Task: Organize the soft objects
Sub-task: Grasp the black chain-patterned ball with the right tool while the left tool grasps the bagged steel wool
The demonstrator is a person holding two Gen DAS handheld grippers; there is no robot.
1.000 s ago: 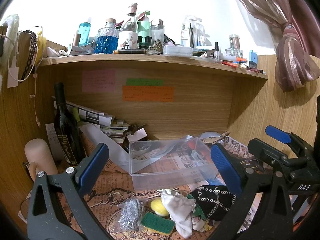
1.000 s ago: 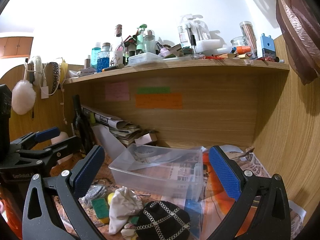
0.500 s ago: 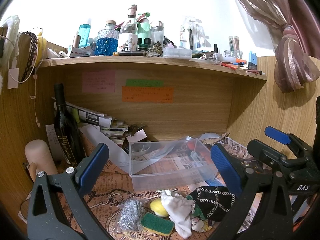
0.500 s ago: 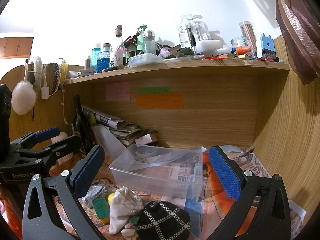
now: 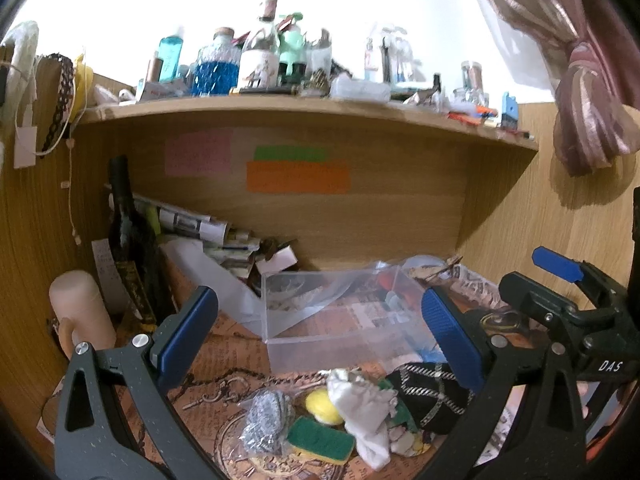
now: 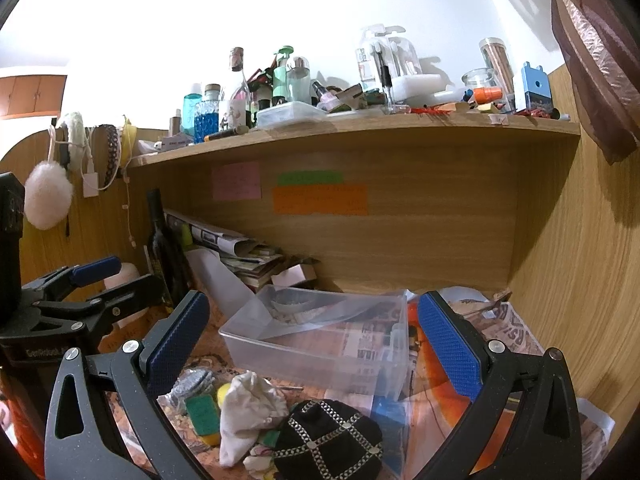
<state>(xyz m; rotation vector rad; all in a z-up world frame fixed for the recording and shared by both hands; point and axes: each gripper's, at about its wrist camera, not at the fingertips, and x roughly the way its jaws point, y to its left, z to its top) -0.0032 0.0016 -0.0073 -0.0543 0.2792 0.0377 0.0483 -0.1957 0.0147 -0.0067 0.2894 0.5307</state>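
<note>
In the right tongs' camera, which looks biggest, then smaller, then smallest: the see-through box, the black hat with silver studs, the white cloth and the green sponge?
1. See-through box
2. Black hat
3. White cloth, not far behind the hat
4. Green sponge

The hat lies nearest the camera, which may flatter it.

The left claw [image 5: 320, 332] and right claw [image 6: 310, 336] both gape wide, side by side, holding nothing.

Sticky notes [image 5: 298, 177] too blurred to read; shelf bottles [image 5: 264, 60] smeared
</note>
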